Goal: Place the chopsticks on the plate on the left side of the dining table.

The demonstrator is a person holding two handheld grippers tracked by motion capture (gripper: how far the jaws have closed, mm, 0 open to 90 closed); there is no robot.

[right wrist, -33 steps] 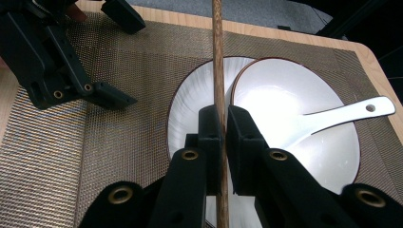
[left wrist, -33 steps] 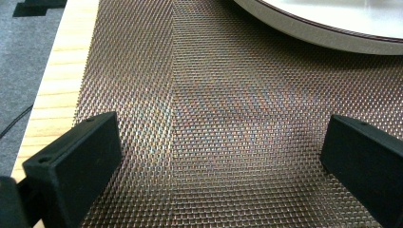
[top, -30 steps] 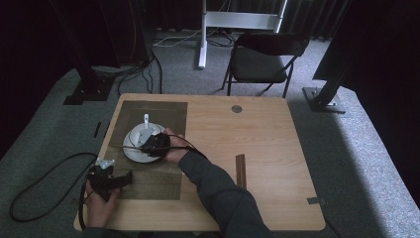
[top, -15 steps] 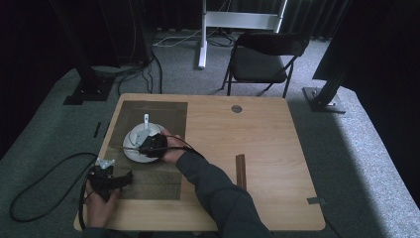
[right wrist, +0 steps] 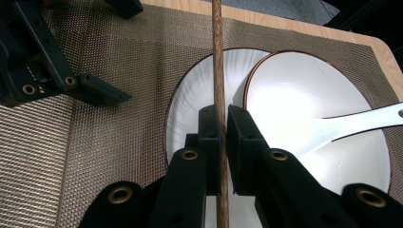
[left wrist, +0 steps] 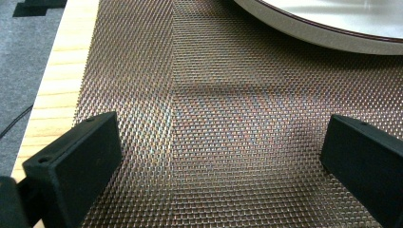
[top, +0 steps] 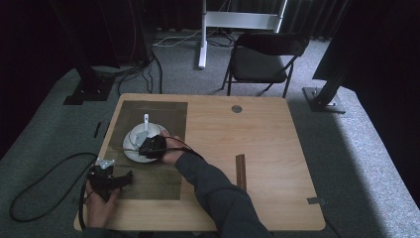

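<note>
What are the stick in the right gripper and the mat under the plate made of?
Stick: looks like brown wood, with faint grain and a matte finish. Mat: a woven mesh with a metallic bronze sheen; whether metal or plastic is unclear.

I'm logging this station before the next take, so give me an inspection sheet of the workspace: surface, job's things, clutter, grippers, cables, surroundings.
Surface: wooden table with a woven metallic placemat at its left.
Job's things: brown chopstick clamped upright in the right gripper view; white plate on the placemat, white bowl on it, white spoon in the bowl.
Clutter: dark wooden strip right of the forearm; round grey disc near the far edge.
Grippers: right gripper shut on the chopstick above the plate; left gripper open, low over the placemat, holding nothing.
Cables: black cable looping over the floor at left.
Surroundings: folding chair beyond the table, grey carpet, dark curtains.
</note>
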